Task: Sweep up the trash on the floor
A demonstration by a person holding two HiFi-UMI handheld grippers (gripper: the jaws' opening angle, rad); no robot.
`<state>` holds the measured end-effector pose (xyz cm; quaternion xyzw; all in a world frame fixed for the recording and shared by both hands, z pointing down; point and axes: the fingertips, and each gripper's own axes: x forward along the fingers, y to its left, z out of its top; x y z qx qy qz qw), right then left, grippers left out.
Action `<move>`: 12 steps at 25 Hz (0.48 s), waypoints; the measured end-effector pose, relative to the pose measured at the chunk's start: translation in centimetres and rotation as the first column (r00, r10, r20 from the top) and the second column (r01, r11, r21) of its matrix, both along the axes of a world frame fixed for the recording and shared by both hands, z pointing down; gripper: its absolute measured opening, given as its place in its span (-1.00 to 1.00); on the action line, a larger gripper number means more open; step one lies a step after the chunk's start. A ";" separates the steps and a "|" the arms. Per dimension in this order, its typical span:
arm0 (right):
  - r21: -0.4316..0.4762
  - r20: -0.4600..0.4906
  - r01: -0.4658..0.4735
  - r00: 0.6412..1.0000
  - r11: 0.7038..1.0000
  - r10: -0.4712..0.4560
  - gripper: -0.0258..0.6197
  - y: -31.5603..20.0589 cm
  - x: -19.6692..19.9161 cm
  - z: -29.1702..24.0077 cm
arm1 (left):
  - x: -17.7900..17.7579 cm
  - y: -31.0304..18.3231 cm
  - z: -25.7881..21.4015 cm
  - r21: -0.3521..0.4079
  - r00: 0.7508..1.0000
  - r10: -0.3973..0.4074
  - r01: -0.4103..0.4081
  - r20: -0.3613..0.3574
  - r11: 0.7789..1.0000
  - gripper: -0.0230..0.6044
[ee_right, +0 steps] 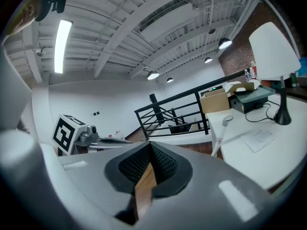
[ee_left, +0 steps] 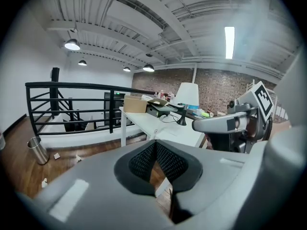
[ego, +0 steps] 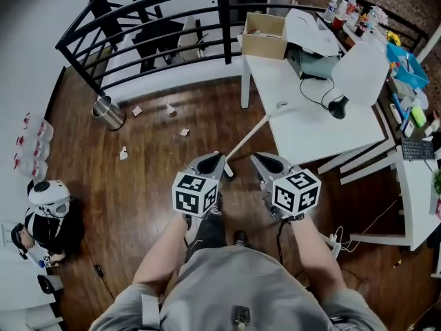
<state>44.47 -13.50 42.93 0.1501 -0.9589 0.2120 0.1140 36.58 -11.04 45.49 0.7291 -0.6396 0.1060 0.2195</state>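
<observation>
Several scraps of white paper trash lie on the wooden floor: one (ego: 137,110) by the bin, one (ego: 170,108) near the railing, one (ego: 185,132) further in and one (ego: 123,154) to the left. A long white handle (ego: 253,131) leans against the white table's edge, and its foot rests on the floor just ahead of my left gripper (ego: 219,158). That gripper's pads meet at the tip (ee_left: 154,145), nothing is held, and a white piece shows below them. My right gripper (ego: 256,158) is shut and empty (ee_right: 149,147); the handle (ee_right: 220,134) stands ahead to its right.
A metal bin (ego: 109,112) stands by the black railing (ego: 158,9). The white table (ego: 310,126) carries a cardboard box (ego: 264,36), a printer (ego: 313,64) and a lamp (ego: 362,74). A panda toy (ego: 48,205) sits at the left. Cables (ego: 337,240) lie at the right.
</observation>
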 end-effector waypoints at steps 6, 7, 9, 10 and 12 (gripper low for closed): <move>0.018 -0.077 -0.129 0.988 0.991 0.131 -0.92 -8.2 -0.1 1.1 | -1.3 -8.0 2.0 -0.009 0.994 0.103 -0.104 -0.045 0.995 -0.90; 0.025 -0.103 -0.152 0.983 0.988 0.154 -0.92 -9.6 -0.1 1.5 | -1.7 -9.1 2.3 -0.015 0.992 0.116 -0.117 -0.054 0.993 -0.90; 0.049 -0.167 -0.199 0.965 0.979 0.204 -0.92 -12.6 0.2 2.4 | -2.7 -11.1 2.9 -0.024 0.988 0.135 -0.137 -0.073 0.990 -0.90; 0.061 -0.200 -0.218 0.953 0.974 0.226 -0.92 -14.2 0.4 2.9 | -3.1 -12.1 3.1 -0.027 0.986 0.147 -0.150 -0.082 0.988 -0.90; 0.079 -0.261 -0.233 0.933 0.969 0.246 -0.77 -16.6 0.6 3.8 | -3.6 -13.6 3.9 -0.037 0.979 0.178 -0.182 -0.096 0.983 -0.90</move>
